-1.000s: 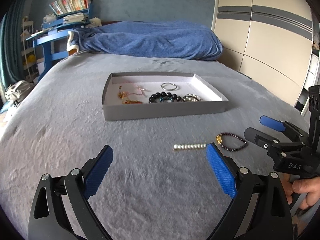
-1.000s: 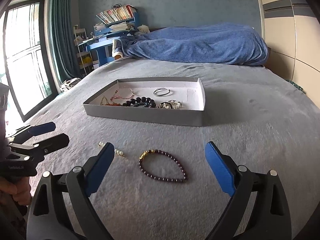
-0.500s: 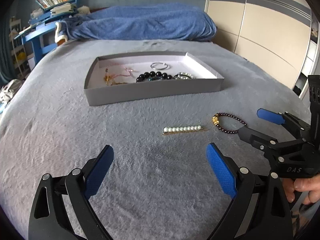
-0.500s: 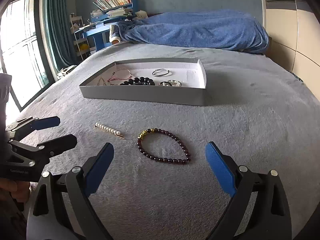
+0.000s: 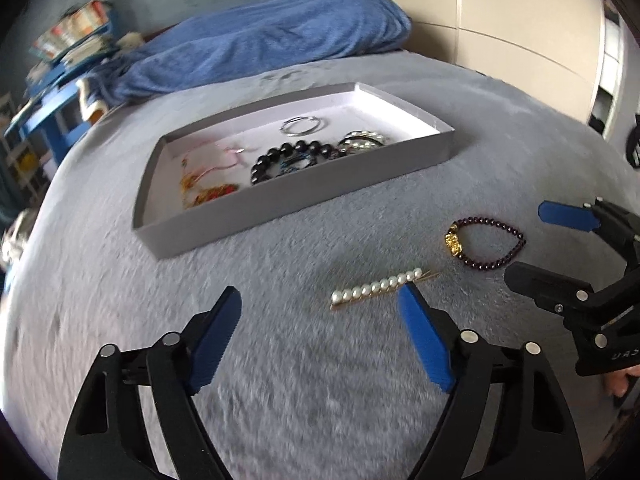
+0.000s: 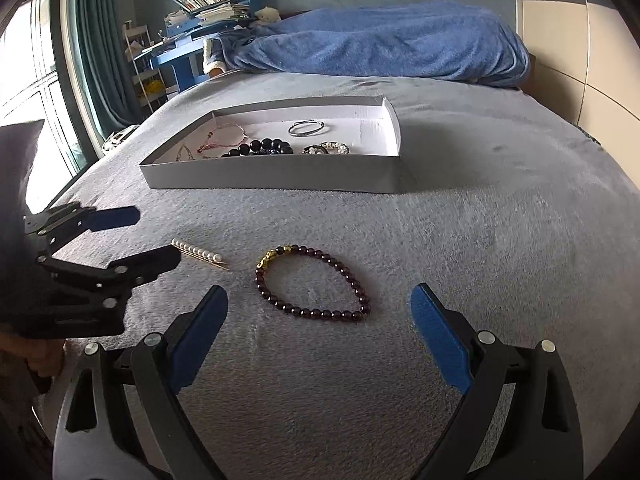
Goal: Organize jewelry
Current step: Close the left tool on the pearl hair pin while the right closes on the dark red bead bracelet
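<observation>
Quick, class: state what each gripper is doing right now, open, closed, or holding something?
Left gripper: open, holding nothing, near the pearl hair clip.
Right gripper: open, holding nothing, near the dark beaded bracelet.

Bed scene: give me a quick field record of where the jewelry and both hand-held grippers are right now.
tray: grey box on bed, holds several pieces
pearl clip: on bedspread, outside tray
bead bracelet: on bedspread, outside tray
left hand-held gripper: open, empty, near pearl clip
right hand-held gripper: open, empty, facing bead bracelet
</observation>
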